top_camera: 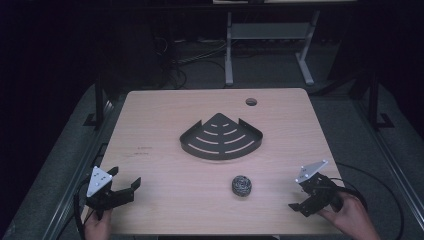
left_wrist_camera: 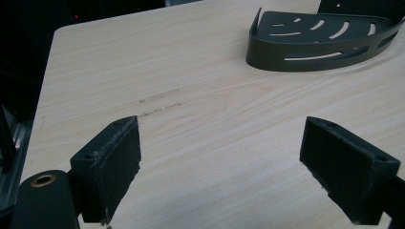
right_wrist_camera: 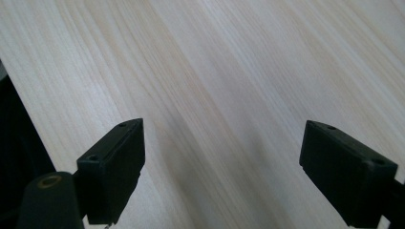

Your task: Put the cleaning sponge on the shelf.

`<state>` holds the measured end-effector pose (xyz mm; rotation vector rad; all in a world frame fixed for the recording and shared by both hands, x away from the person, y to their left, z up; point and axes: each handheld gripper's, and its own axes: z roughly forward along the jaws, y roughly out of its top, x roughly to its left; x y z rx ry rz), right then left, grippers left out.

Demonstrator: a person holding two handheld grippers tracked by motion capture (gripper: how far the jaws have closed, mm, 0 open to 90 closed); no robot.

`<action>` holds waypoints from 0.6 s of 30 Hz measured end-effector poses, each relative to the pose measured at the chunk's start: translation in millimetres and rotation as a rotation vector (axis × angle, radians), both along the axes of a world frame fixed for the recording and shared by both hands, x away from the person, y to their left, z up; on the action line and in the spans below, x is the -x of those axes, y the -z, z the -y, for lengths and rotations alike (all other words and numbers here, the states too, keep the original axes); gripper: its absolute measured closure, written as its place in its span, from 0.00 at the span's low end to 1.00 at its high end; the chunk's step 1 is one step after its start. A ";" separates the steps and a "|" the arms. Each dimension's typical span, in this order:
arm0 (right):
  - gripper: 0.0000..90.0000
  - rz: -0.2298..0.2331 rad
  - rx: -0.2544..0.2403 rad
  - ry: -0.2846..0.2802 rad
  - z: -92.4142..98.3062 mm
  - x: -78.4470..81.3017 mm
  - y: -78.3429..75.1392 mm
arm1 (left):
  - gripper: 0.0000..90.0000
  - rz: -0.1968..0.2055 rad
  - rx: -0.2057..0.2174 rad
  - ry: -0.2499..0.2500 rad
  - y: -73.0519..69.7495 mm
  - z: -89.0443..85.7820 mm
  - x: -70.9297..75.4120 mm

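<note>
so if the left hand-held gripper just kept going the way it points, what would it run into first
Probably the dark corner shelf. The left hand-held gripper has open jaws with bare table between and ahead of them, and the shelf lies further on, a bit right of centre, so it might only clip the shelf's near edge.

one steel scourer (top_camera: 241, 185), one dark corner shelf (top_camera: 221, 137), two claws on one table (top_camera: 165, 190).
</note>
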<state>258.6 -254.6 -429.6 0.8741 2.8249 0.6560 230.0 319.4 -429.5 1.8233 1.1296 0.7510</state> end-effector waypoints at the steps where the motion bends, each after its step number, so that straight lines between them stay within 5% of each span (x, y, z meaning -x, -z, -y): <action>1: 0.17 -0.001 0.002 -0.012 -1.7 -1.5 -0.7 | 0.15 -0.001 -0.001 0.002 0.0 0.2 -0.1; 18: 0.17 -0.025 0.001 -0.132 -36.2 -16.5 -11.8 | 0.15 0.006 0.003 0.006 -1.0 -0.9 1.6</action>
